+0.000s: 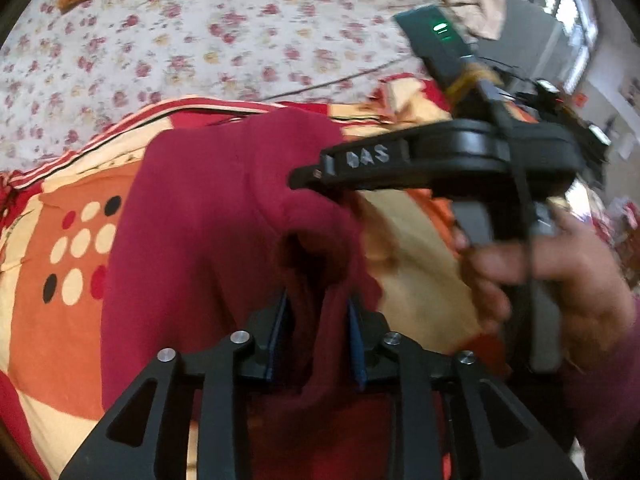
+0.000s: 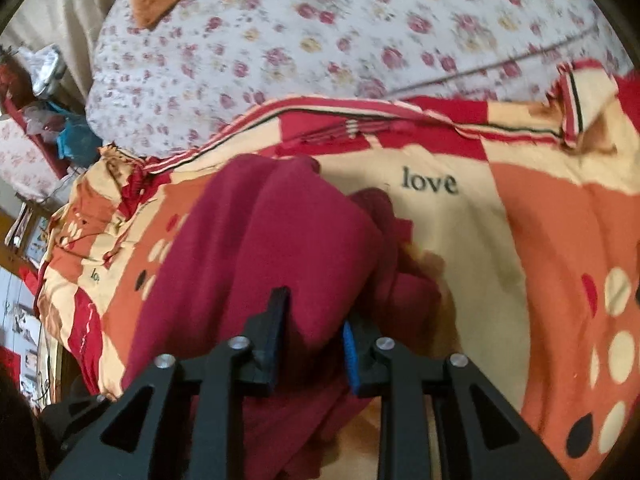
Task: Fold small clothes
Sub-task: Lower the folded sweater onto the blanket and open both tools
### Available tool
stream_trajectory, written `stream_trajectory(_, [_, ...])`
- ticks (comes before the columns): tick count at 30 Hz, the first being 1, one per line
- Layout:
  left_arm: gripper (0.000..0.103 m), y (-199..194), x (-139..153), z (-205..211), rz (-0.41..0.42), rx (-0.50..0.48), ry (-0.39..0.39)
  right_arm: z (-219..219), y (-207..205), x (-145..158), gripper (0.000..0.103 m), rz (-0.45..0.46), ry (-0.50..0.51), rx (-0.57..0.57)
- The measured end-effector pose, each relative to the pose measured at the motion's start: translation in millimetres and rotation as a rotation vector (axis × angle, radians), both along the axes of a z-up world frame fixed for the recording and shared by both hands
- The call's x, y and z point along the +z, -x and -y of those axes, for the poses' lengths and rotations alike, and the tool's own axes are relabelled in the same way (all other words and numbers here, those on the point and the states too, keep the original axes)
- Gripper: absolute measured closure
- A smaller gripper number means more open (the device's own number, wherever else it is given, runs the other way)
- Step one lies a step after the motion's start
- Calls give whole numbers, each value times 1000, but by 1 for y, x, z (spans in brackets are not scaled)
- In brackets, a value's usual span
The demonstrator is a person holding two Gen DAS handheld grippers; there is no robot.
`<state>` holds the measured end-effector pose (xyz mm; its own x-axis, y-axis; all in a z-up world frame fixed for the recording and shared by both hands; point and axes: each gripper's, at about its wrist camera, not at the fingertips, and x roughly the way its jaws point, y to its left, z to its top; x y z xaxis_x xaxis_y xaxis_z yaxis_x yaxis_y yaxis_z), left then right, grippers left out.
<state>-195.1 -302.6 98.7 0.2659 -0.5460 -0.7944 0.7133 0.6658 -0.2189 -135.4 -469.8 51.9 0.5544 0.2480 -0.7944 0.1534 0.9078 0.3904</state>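
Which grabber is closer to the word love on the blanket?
Right. The right gripper pinches the maroon cloth just below the word love. The left gripper pinches the same cloth, and its view shows no word at all.

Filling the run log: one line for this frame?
left claw: shut on maroon knit garment | right claw: shut on same | surface: orange patterned bedspread

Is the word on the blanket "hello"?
No, the right wrist view shows the word "love" printed on the blanket, beside the maroon garment.
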Motion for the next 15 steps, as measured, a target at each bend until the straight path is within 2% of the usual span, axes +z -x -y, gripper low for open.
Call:
stream_trajectory(2, [88,12,16,-16,-28,-69,62,6,6,3,74,-1,-16,-25])
stream_trajectory(5, [85,22,35,-46,14,-103,92,6,18,22,70,-3,75,-51])
stream_trajectory(7, [85,17,40,-62,54,-65,72,-2,30,42,70,33,131,-45])
stream_trajectory(10, [85,-8,35,-77,69,48,34,-25,43,67,70,113,85,24])
stream_trajectory(12, [85,-21,29,-81,52,95,32,-49,46,72,70,132,52,103])
stream_trajectory(15, [85,-36,13,-81,38,149,1,-82,44,64,70,111,81,194])
